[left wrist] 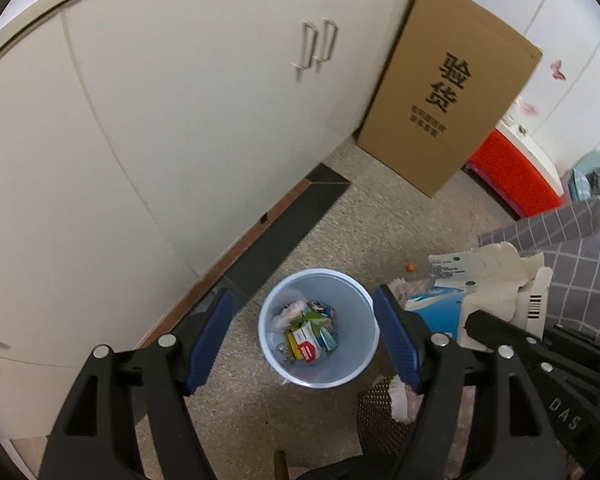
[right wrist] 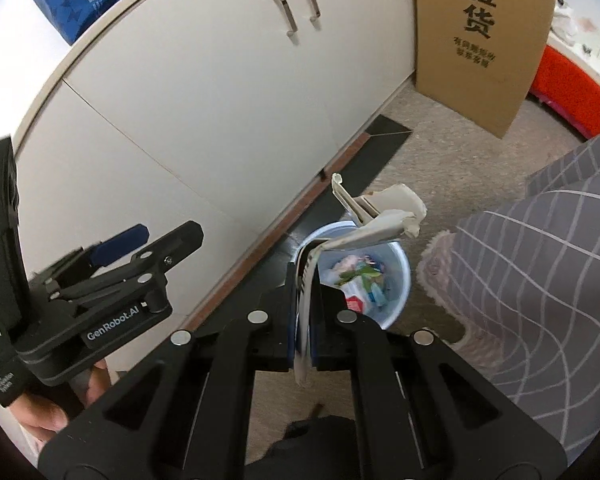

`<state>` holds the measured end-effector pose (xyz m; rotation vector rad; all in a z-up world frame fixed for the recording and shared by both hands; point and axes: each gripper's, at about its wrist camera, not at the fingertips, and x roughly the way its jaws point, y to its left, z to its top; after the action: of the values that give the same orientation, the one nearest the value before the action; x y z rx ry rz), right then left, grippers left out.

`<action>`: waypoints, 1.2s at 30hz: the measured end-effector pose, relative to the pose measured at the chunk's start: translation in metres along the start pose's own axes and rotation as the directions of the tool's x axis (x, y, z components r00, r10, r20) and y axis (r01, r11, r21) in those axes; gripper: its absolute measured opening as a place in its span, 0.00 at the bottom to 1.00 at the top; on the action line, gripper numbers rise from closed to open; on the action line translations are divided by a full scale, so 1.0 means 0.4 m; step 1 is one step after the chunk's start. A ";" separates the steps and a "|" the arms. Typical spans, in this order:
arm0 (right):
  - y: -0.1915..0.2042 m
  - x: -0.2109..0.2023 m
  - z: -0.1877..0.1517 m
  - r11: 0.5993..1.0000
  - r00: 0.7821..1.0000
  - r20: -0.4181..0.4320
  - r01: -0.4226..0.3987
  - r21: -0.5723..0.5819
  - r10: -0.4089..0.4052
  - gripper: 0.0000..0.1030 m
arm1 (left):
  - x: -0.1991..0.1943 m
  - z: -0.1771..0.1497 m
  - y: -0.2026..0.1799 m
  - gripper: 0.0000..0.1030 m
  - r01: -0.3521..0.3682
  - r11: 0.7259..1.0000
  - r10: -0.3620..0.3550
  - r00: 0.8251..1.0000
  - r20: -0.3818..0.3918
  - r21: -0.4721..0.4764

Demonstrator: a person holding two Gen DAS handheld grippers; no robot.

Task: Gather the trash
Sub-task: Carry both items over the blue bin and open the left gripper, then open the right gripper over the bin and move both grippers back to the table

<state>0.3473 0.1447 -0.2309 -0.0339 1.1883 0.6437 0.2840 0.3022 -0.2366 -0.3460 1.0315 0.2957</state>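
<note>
A pale blue bin [left wrist: 356, 344] stands on the floor by the cabinet, with several wrappers and cartons [left wrist: 306, 334] in it. My left gripper [left wrist: 303, 294] hovers over it, open, with nothing between its blue pads. My right gripper [right wrist: 305, 280] is shut on a piece of crumpled white paper packaging [right wrist: 384, 220], which sticks up and forward above the bin [right wrist: 398, 280]. In the left wrist view this packaging [left wrist: 452, 300] shows blue print and a barcode, just right of the bin. The left gripper [right wrist: 160, 236] is at the left of the right wrist view, held by a hand [right wrist: 40, 412].
White cabinet doors [left wrist: 160, 120] run along the left. A tall cardboard box [left wrist: 452, 100] leans at the cabinet's end, with a red container [left wrist: 512, 172] behind it. Grey checked cloth [right wrist: 540, 280] fills the right side. A small orange bit [left wrist: 410, 267] lies on the floor.
</note>
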 end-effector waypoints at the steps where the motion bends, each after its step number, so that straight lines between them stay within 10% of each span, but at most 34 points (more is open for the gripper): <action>1: 0.001 0.002 0.005 1.000 1.000 0.004 -0.003 0.003 0.003 0.09 | -0.002 0.003 0.005 0.69 -0.006 1.000 0.006 1.000 0.003 -0.006; 4: -0.001 0.015 0.015 1.000 1.000 0.013 0.004 0.019 -0.004 0.22 | -0.004 0.007 0.020 0.69 -0.019 1.000 0.019 1.000 0.006 -0.014; 6: -0.011 0.019 0.014 0.999 1.000 0.011 0.013 0.046 -0.013 0.61 | -0.005 0.009 0.022 0.69 -0.021 1.000 0.021 1.000 0.006 -0.017; 25: -0.057 -0.174 -0.024 0.996 0.989 0.135 0.053 0.069 -0.062 0.61 | -0.149 0.007 -0.076 0.70 0.028 0.999 -0.032 0.995 0.099 0.038; 36: -0.202 -0.492 -0.117 0.987 0.927 0.355 0.071 0.147 -0.119 0.63 | -0.326 -0.035 -0.340 0.73 0.083 0.972 -0.127 0.972 0.198 0.219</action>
<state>0.3038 -0.0264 -0.1032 0.1337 0.8615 0.4595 0.2641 0.1630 -0.1105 -0.1735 0.8233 0.1225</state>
